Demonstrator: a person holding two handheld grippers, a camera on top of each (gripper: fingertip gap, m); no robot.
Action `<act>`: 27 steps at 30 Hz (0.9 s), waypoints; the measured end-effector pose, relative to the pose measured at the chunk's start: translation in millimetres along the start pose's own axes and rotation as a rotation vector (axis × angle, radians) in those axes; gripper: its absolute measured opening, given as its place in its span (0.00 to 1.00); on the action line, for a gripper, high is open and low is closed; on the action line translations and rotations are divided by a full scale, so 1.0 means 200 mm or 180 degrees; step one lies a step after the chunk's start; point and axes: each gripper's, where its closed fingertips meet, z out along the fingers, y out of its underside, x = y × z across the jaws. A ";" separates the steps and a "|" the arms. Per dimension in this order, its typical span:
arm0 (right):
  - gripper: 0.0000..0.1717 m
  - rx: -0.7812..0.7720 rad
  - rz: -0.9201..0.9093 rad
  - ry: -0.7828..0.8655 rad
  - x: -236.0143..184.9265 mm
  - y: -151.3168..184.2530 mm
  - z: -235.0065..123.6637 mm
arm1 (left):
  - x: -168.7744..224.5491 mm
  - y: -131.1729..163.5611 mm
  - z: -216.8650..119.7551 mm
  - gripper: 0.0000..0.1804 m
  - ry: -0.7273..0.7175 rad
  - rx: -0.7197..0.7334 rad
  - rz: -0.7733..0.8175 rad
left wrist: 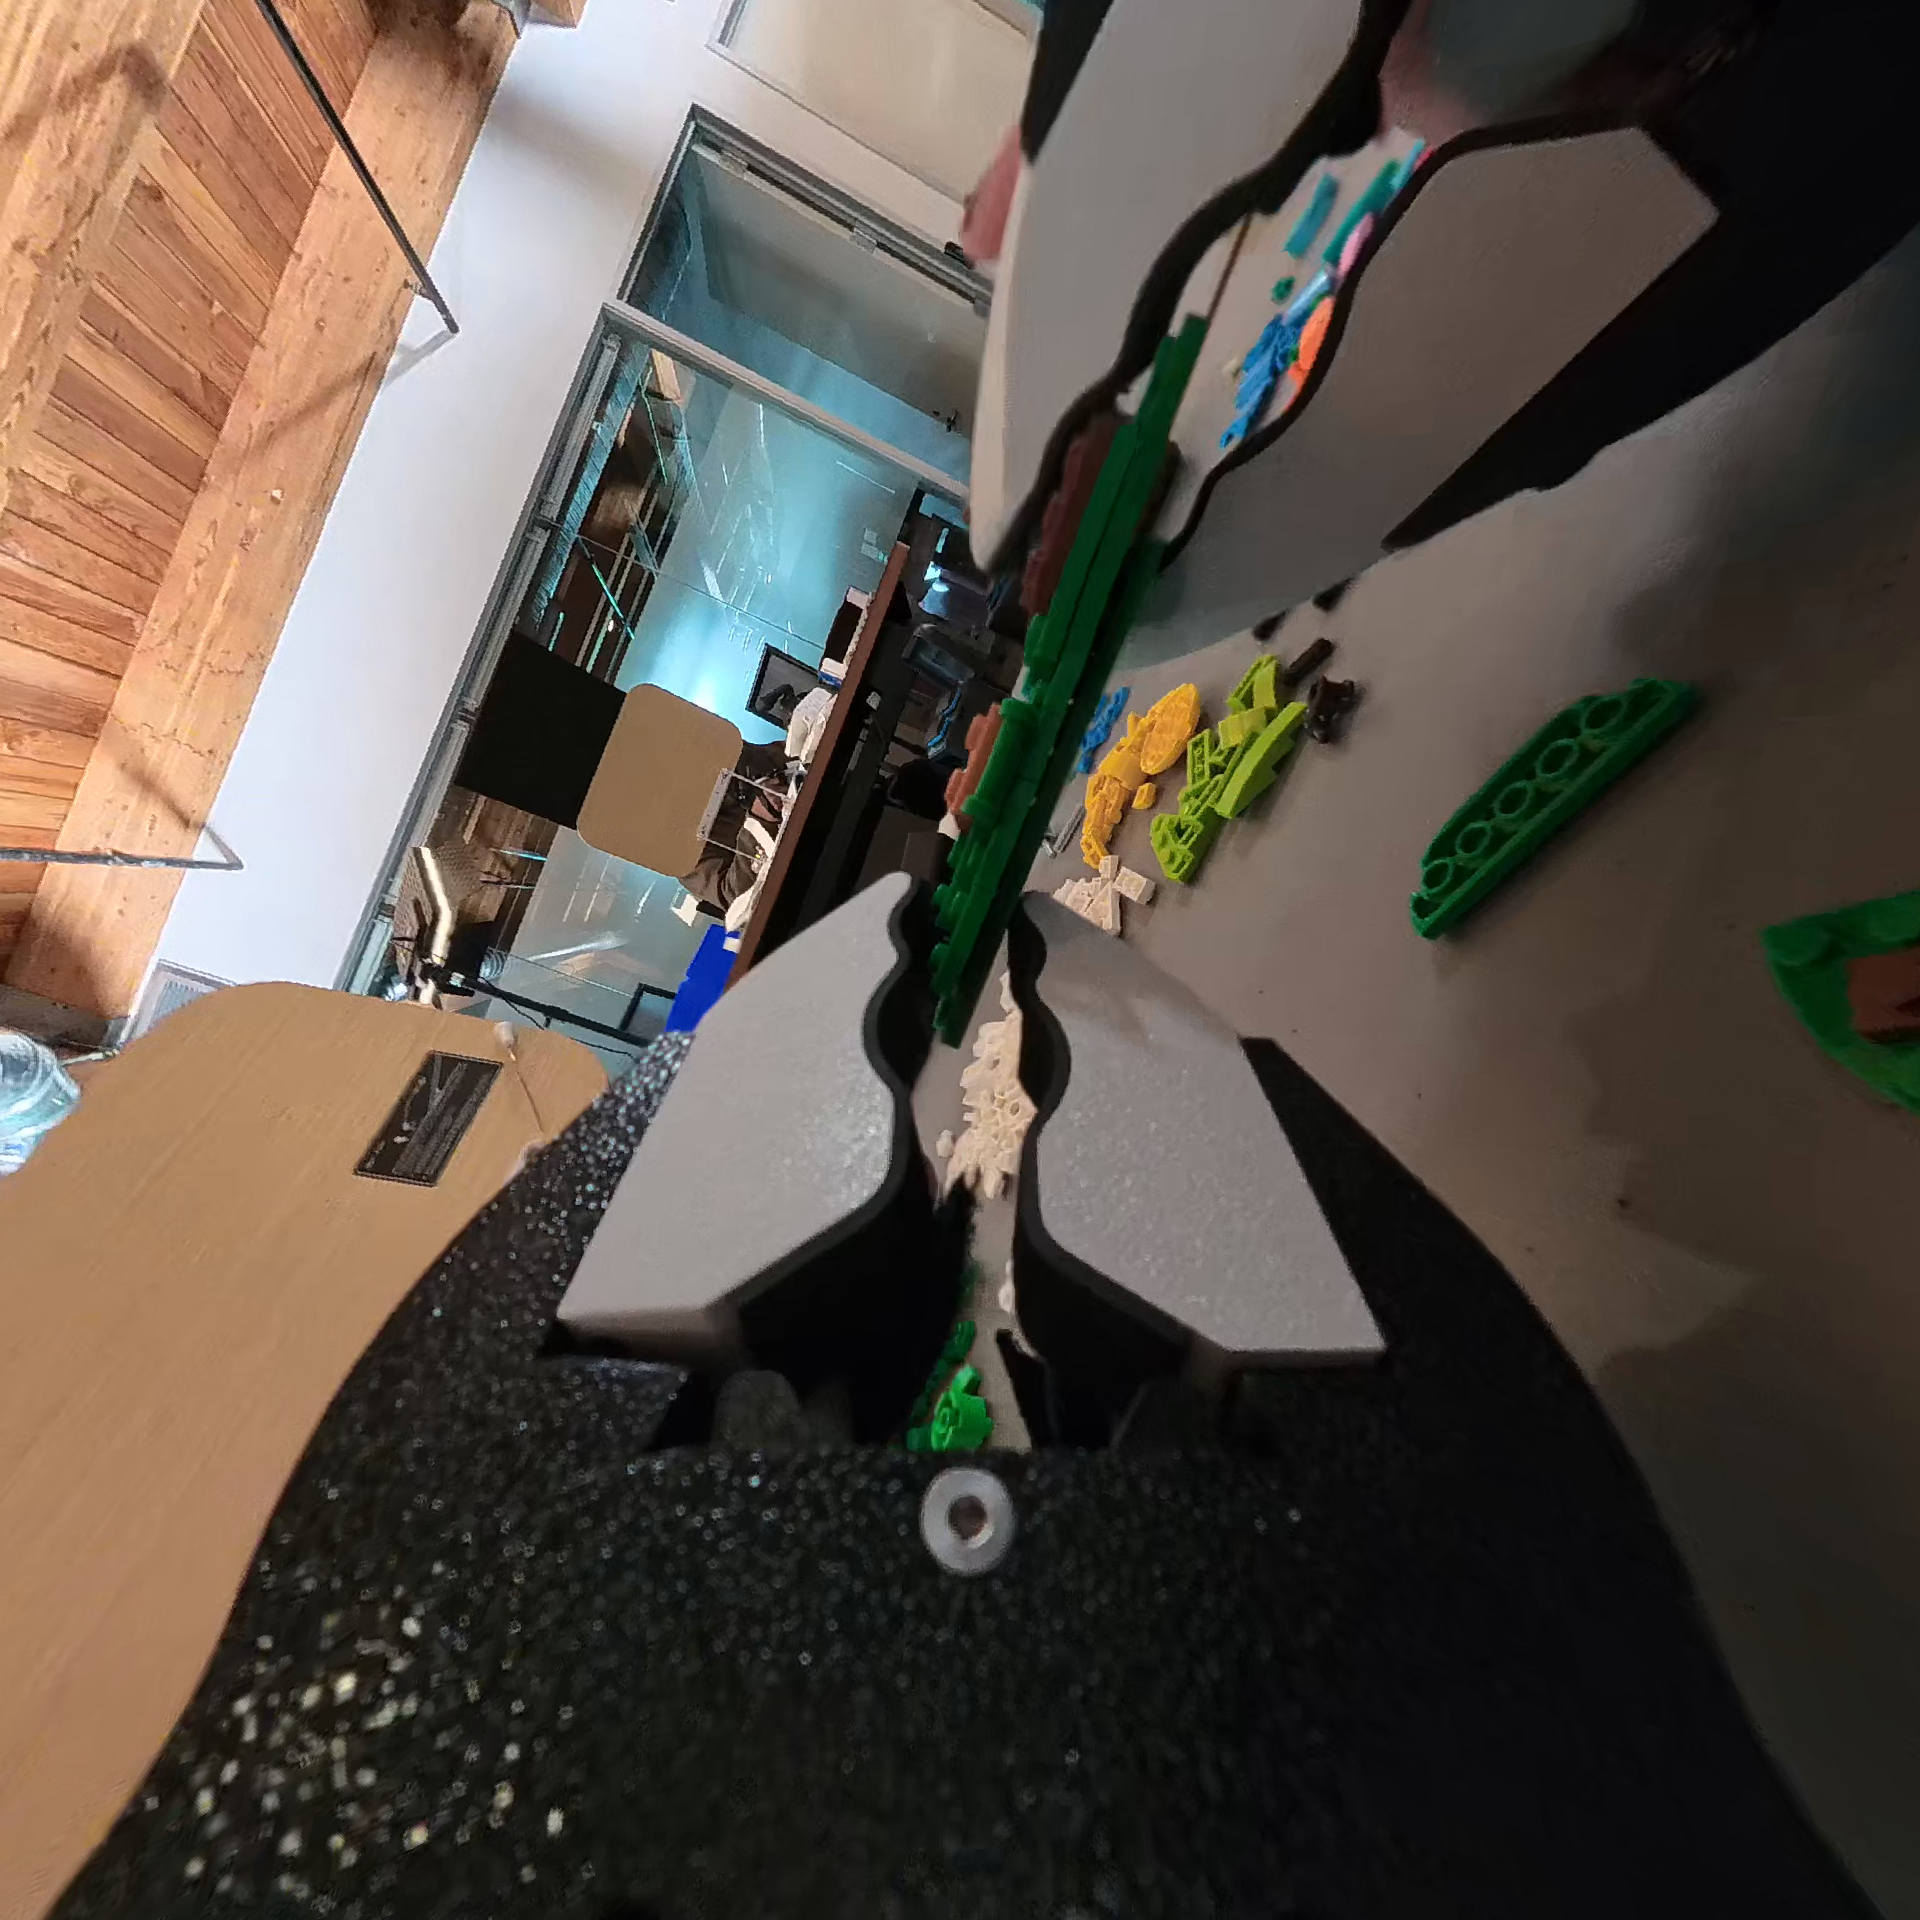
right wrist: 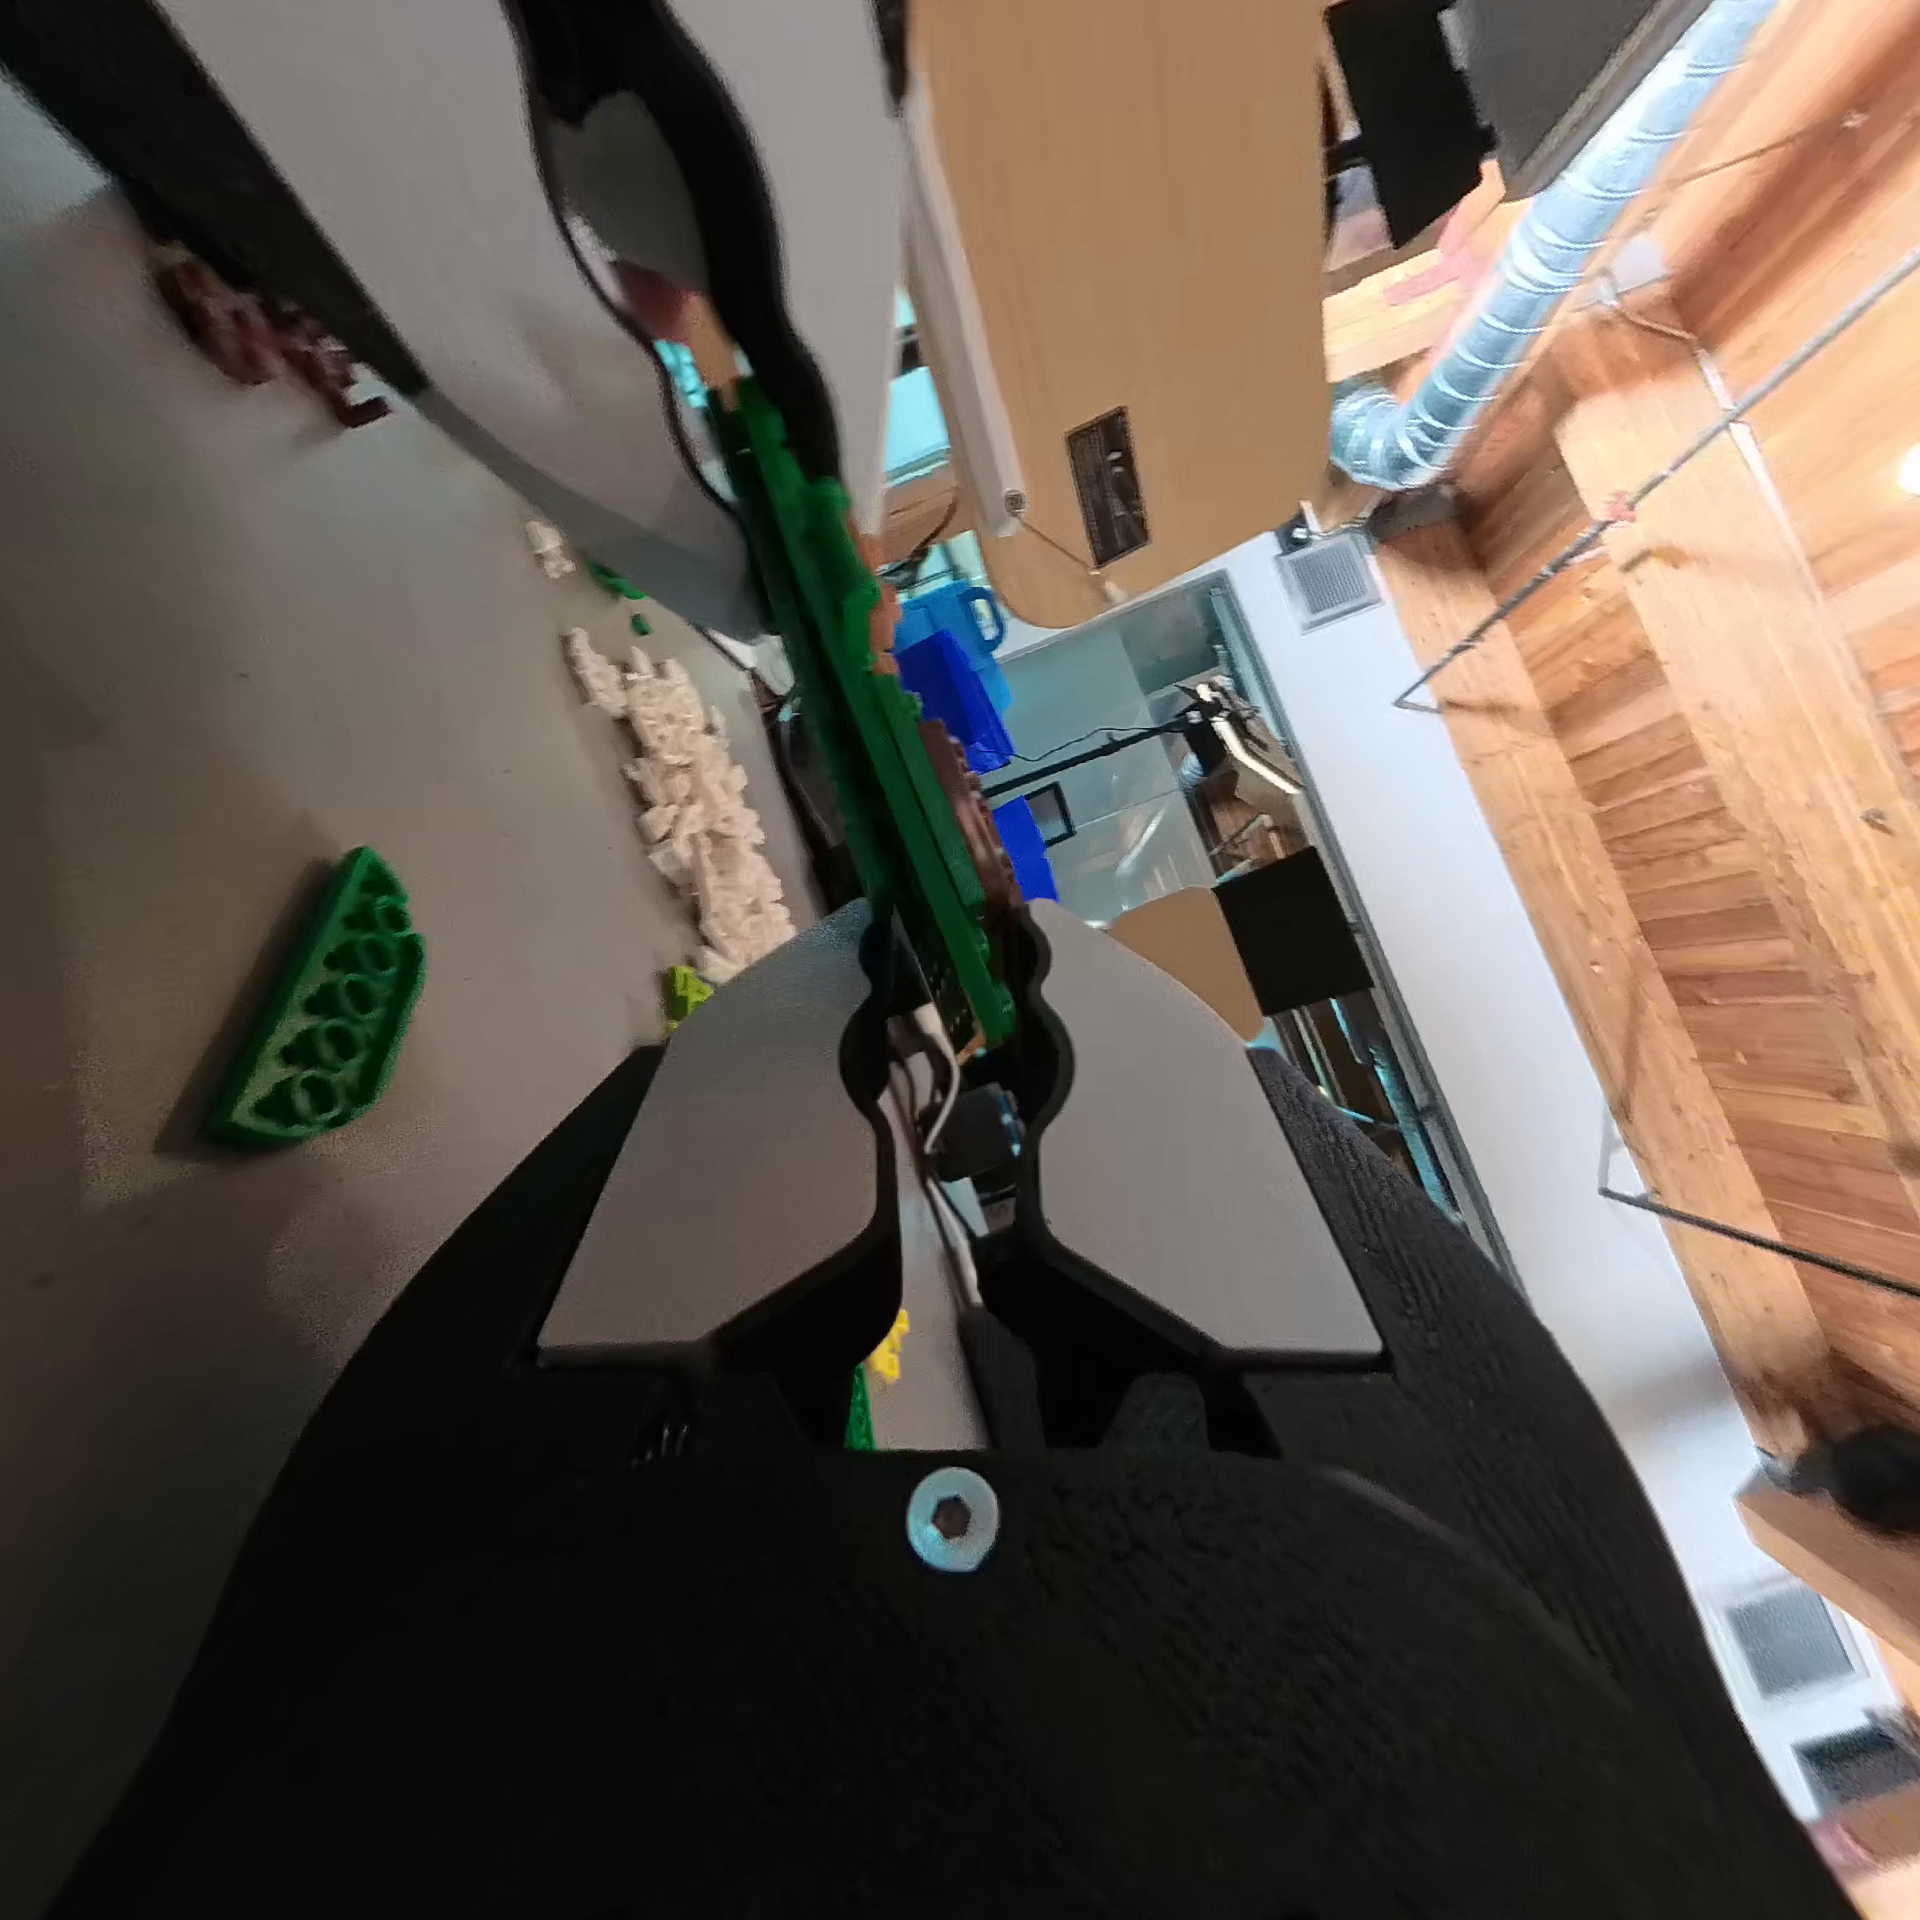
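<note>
Above grey table (left wrist: 1558,1143), both grippers clamping green plate (left wrist: 1049,727)

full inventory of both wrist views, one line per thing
green brick plate: 1, dark green with brown bricks on it, held edge-on above the table between both claws
white pieces: pile, white, on table
yellow pieces: cluster, yellow, on table
lime pieces: cluster, lime green, beside the yellow
curved holed piece: 1, green, alone on table
blue and orange pieces: cluster, far end of table
blue bins: blue, background
table: 1, grey
left claw: gripping the plate's near end
right claw: gripping the opposite end
</note>
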 end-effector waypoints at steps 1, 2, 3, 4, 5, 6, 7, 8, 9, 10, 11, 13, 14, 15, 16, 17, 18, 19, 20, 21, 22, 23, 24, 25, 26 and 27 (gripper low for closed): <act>0.12 0.0015 0.0057 0.0072 0.03 0.00 0.00 | -0.01 0.00 0.00 0.07 -0.0011 -0.0005 -0.0075; 0.12 0.0034 0.0126 0.0101 0.04 0.00 -0.01 | -0.02 0.01 0.00 0.07 -0.0024 -0.0009 -0.0140; 0.12 0.0042 0.0176 0.0115 0.05 0.00 -0.01 | -0.02 0.01 0.00 0.07 -0.0037 -0.0016 -0.0207; 0.12 0.0045 0.0207 0.0127 0.05 0.00 -0.01 | -0.03 0.02 0.00 0.07 -0.0042 -0.0026 -0.0276; 0.12 0.0044 0.0232 0.0131 0.06 0.00 -0.01 | -0.04 0.02 0.00 0.07 -0.0047 -0.0031 -0.0342; 0.12 0.0042 0.0244 0.0130 0.06 0.01 -0.01 | -0.04 0.03 0.00 0.07 -0.0050 -0.0039 -0.0395; 0.12 0.0040 0.0237 0.0129 0.06 0.01 -0.01 | -0.04 0.04 0.00 0.07 -0.0048 -0.0049 -0.0431; 0.12 0.0047 0.0220 0.0122 0.05 0.00 -0.01 | -0.04 0.04 0.00 0.07 -0.0046 -0.0054 -0.0449; 0.11 0.0054 0.0201 0.0110 0.05 0.00 -0.01 | -0.04 0.04 0.00 0.07 -0.0049 -0.0053 -0.0449; 0.11 0.0052 0.0179 0.0107 0.05 0.00 -0.01 | -0.04 0.04 0.00 0.07 -0.0053 -0.0053 -0.0435; 0.11 0.0046 0.0160 0.0111 0.04 0.00 -0.01 | -0.04 0.04 0.00 0.07 -0.0060 -0.0050 -0.0417; 0.11 0.0029 0.0156 0.0121 0.05 0.00 -0.01 | -0.04 0.04 0.00 0.07 -0.0073 -0.0031 -0.0387; 0.11 0.0014 0.0155 0.0134 0.05 0.01 -0.01 | -0.05 0.03 0.00 0.07 -0.0079 -0.0013 -0.0373; 0.10 -0.0001 0.0151 0.0152 0.05 0.01 -0.01 | -0.05 0.03 0.00 0.07 -0.0083 0.0002 -0.0363; 0.09 -0.0005 0.0155 0.0164 0.06 0.01 -0.01 | -0.05 0.02 0.00 0.07 -0.0082 0.0008 -0.0355; 0.07 -0.0007 0.0166 0.0171 0.06 0.01 -0.01 | -0.04 0.03 0.00 0.07 -0.0076 0.0003 -0.0347; 0.06 -0.0009 0.0177 0.0161 0.06 0.01 -0.01 | -0.04 0.03 0.00 0.07 -0.0068 0.0001 -0.0341; 0.06 -0.0013 0.0188 0.0133 0.06 0.02 -0.01 | -0.04 0.03 0.00 0.07 -0.0065 -0.0007 -0.0337; 0.06 -0.0022 0.0199 0.0104 0.05 0.02 -0.01 | -0.04 0.03 0.00 0.07 -0.0054 -0.0016 -0.0336; 0.06 -0.0028 0.0209 0.0086 0.05 0.02 -0.01 | -0.04 0.04 0.00 0.07 -0.0049 -0.0022 -0.0348; 0.05 -0.0031 0.0214 0.0077 0.05 0.02 -0.01 | -0.04 0.04 0.00 0.08 -0.0058 -0.0028 -0.0370; 0.05 -0.0036 0.0212 0.0075 0.05 0.02 -0.01 | -0.05 0.04 0.00 0.08 -0.0080 -0.0030 -0.0395; 0.05 -0.0040 0.0207 0.0074 0.04 0.02 -0.01 | -0.05 0.04 0.00 0.08 -0.0108 -0.0032 -0.0423; 0.05 -0.0042 0.0200 0.0071 0.04 0.02 -0.01 | -0.06 0.04 0.00 0.09 -0.0138 -0.0038 -0.0449; 0.05 -0.0044 0.0193 0.0073 0.04 0.02 -0.01 | -0.07 0.04 0.00 0.10 -0.0165 -0.0040 -0.0468; 0.04 -0.0049 0.0185 0.0080 0.04 0.02 -0.01 | -0.08 0.04 0.00 0.12 -0.0180 -0.0029 -0.0486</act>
